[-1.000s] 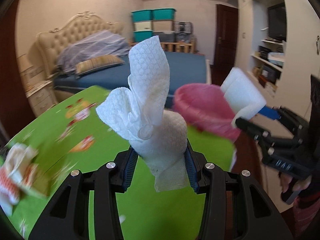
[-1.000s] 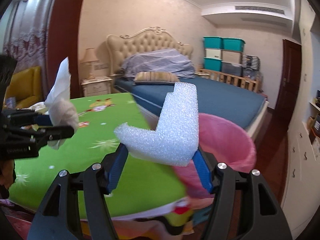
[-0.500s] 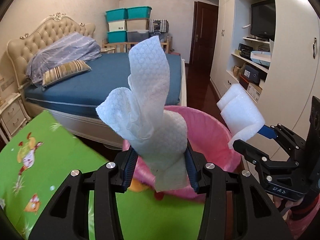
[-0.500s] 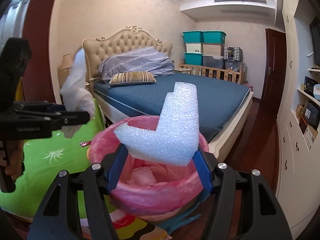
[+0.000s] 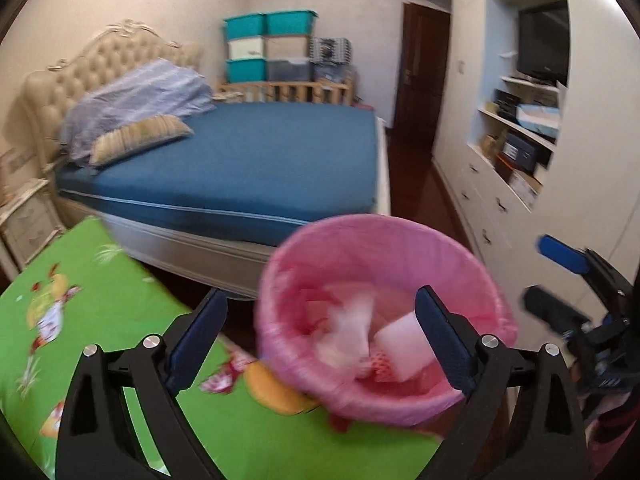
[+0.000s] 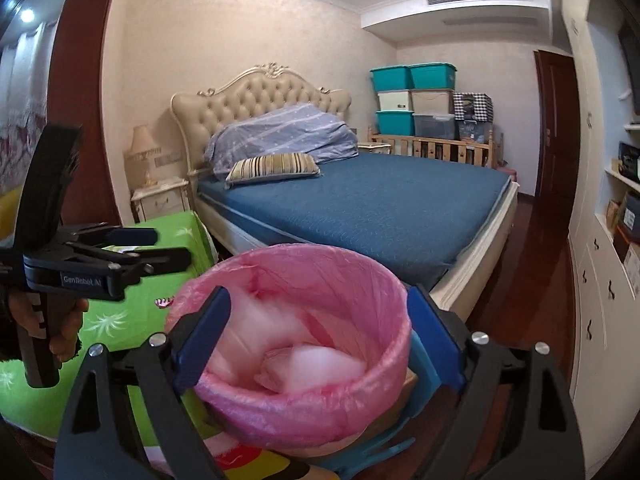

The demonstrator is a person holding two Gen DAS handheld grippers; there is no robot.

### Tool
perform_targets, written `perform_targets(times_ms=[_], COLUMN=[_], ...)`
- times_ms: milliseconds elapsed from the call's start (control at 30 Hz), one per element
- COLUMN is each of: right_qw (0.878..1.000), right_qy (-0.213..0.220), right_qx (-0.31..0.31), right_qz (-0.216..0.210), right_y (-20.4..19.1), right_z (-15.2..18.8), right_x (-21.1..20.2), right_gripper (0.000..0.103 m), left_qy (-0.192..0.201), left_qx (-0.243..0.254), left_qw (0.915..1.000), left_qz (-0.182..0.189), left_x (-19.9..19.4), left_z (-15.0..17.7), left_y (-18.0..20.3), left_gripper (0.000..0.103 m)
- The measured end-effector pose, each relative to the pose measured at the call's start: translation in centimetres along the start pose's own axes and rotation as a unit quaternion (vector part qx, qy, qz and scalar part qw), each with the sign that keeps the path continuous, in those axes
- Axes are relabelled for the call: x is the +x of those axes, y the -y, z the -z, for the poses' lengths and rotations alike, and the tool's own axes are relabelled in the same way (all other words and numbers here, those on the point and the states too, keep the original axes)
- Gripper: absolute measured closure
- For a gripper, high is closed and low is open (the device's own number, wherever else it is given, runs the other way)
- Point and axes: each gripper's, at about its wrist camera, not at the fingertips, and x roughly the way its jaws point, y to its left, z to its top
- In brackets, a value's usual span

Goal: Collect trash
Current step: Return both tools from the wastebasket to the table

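A bin lined with a pink bag [image 5: 486, 280] stands beside the green table and shows in the right wrist view [image 6: 320, 254] too. A white paper towel [image 5: 352, 328] and a white foam piece [image 5: 404, 346] lie inside it, blurred; the foam also shows in the right wrist view [image 6: 324, 364]. My left gripper [image 5: 320, 324] is open and empty above the bin, and it shows in the right wrist view [image 6: 160, 246]. My right gripper [image 6: 320, 320] is open and empty over the bin, and it shows in the left wrist view [image 5: 552, 276].
A green cartoon-print table cover [image 5: 92, 292] lies at the left. A bed with a blue sheet [image 6: 380, 200] stands behind the bin. White cupboards and shelves [image 5: 532, 152] line the right wall. A dark wooden floor [image 6: 532, 280] runs between bed and cupboards.
Both grippers opened over the bin. The paper towel left my left gripper and the foam piece left my right gripper; both now lie in the pink bag.
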Motion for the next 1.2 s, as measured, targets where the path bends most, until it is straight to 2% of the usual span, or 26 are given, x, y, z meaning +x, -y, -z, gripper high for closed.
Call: perform_targets(times_ms=[67, 200, 300, 433, 600, 767, 967, 1000, 1200], right_qw=[1.000, 1.000, 1.000, 0.999, 0.994, 0.985, 0.968, 0.966, 0.952], right_qy=[0.009, 0.013, 0.014, 0.004, -0.021, -0.036, -0.050, -0.056, -0.081], right_qx=[0.003, 0.009, 0.001, -0.004, -0.052, -0.093, -0.142, -0.148, -0.183], right_qz=[0.003, -0.005, -0.014, -0.045, -0.093, -0.144, -0.199, -0.203, -0.233], right_y=[-0.2, -1.9, -3.9, -7.3, -14.6, -23.0, -33.7, -34.8, -42.3], right_z=[0.5, 1.9, 2.6, 2.8, 2.9, 3.0, 3.3, 3.3, 3.8], right_x=[-1.7, -4.4, -5.6, -5.6, -3.6, -2.5, -1.6, -1.6, -0.2], right_gripper=[0.016, 0.016, 0.016, 0.014, 0.014, 0.014, 0.014, 0.014, 0.014], left_qy=[0.004, 0.017, 0.019, 0.017, 0.019, 0.025, 0.017, 0.018, 0.018], left_qx=[0.001, 0.021, 0.014, -0.002, -0.018, -0.039, -0.076, -0.086, -0.144], left_qw=[0.9997, 0.9950, 0.9933, 0.9911, 0.9812, 0.9643, 0.9347, 0.9274, 0.9006], left_qz=[-0.023, -0.096, -0.113, -0.132, -0.191, -0.261, -0.347, -0.364, -0.410], left_x=[-1.6, -6.1, -9.7, -14.2, -20.2, -25.8, -32.1, -33.4, -38.6], left_z=[0.8, 3.9, 6.6, 10.2, 14.8, 18.3, 22.8, 23.8, 26.7], left_y=[-0.9, -2.7, -4.4, -7.0, -11.1, -14.7, -19.9, -21.0, -26.0], left_gripper=[0.010, 0.009, 0.009, 0.009, 0.009, 0.009, 0.009, 0.009, 0.009])
